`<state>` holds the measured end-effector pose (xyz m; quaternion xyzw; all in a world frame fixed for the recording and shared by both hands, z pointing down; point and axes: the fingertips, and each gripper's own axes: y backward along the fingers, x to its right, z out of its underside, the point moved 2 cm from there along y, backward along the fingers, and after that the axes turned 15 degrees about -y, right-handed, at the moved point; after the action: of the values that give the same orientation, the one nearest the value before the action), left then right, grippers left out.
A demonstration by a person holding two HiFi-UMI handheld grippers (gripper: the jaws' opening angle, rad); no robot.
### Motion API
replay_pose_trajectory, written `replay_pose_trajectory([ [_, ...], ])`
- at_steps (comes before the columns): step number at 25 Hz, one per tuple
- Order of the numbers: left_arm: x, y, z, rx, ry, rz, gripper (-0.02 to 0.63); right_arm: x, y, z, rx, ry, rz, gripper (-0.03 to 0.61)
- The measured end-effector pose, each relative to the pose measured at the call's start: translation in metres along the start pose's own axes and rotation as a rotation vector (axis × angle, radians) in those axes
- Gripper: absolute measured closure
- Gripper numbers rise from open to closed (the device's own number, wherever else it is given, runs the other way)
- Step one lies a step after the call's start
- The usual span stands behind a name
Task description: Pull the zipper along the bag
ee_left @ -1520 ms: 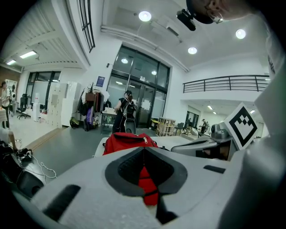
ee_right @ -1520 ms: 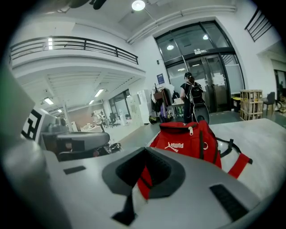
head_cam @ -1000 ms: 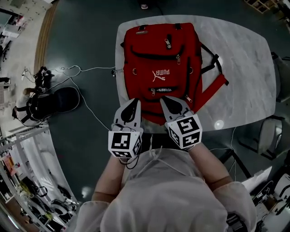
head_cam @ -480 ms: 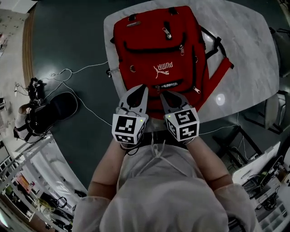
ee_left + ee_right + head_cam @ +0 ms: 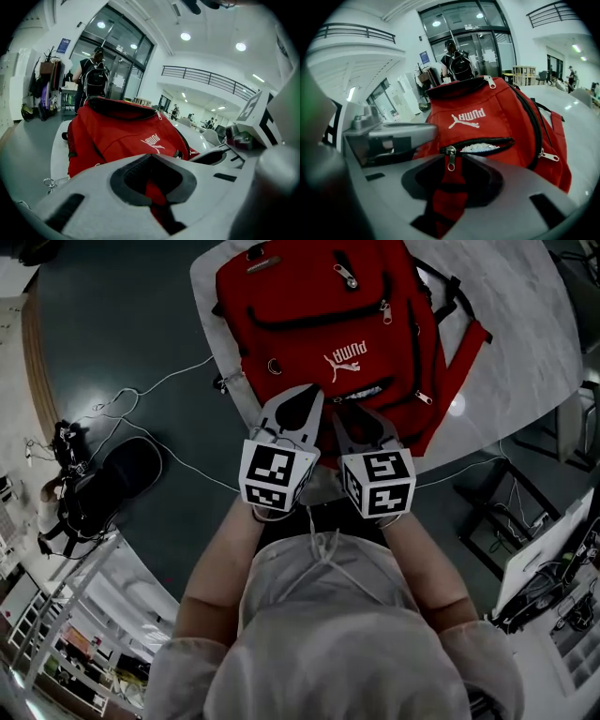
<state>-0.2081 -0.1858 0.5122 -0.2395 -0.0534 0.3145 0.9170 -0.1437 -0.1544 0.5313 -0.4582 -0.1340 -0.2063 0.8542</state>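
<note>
A red Puma backpack (image 5: pixel 319 324) lies flat on the white marble table (image 5: pixel 525 324). Its front pocket zipper (image 5: pixel 483 145) is partly open, with something white showing inside. The metal zipper pull (image 5: pixel 450 159) hangs at the left end of that zipper. My right gripper (image 5: pixel 343 412) is over the bag's near edge. Its jaws (image 5: pixel 452 158) are shut with nothing held, and the pull hangs just beyond the tips. My left gripper (image 5: pixel 312 390) is close beside it on the left. It is shut and empty too (image 5: pixel 150 157), above red fabric (image 5: pixel 117 136).
The backpack's shoulder straps (image 5: pixel 459 362) spill to the right on the table. A black bag (image 5: pixel 112 470) and white cables (image 5: pixel 159 381) lie on the dark floor at left. A dark frame (image 5: pixel 497 512) stands right of the table. A person with a backpack (image 5: pixel 459 61) stands far behind.
Both grippers have moved forward onto the bag's near edge and closer together. The bag now sits higher in the head view.
</note>
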Motion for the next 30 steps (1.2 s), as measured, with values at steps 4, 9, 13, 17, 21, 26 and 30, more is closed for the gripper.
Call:
replay_pose_trajectory([
  [4,-0.002,-0.007,0.003,-0.01,0.0,0.04,0.594,0.001,-0.003,0.0,0.002,0.025,0.08,0.472],
  [9,-0.003,-0.01,0.007,-0.006,0.012,0.058,0.594,-0.002,-0.007,-0.002,0.038,0.076,0.193,0.48],
  [13,-0.003,-0.01,0.007,-0.003,0.022,0.071,0.594,-0.001,-0.005,-0.003,0.052,0.106,0.201,0.517],
  [17,0.004,-0.007,0.005,0.01,0.023,0.102,0.594,-0.002,0.0,-0.002,0.048,0.146,0.163,0.541],
  [21,0.01,-0.011,0.011,-0.017,0.035,0.118,0.594,-0.003,0.006,-0.002,0.021,0.155,0.105,0.545],
  [26,0.01,-0.016,0.015,-0.072,-0.032,0.107,0.594,-0.007,0.014,-0.004,-0.069,0.154,0.031,0.552],
  [30,0.011,-0.015,0.018,-0.085,-0.044,0.085,0.594,-0.004,0.016,-0.007,-0.128,0.222,0.015,0.552],
])
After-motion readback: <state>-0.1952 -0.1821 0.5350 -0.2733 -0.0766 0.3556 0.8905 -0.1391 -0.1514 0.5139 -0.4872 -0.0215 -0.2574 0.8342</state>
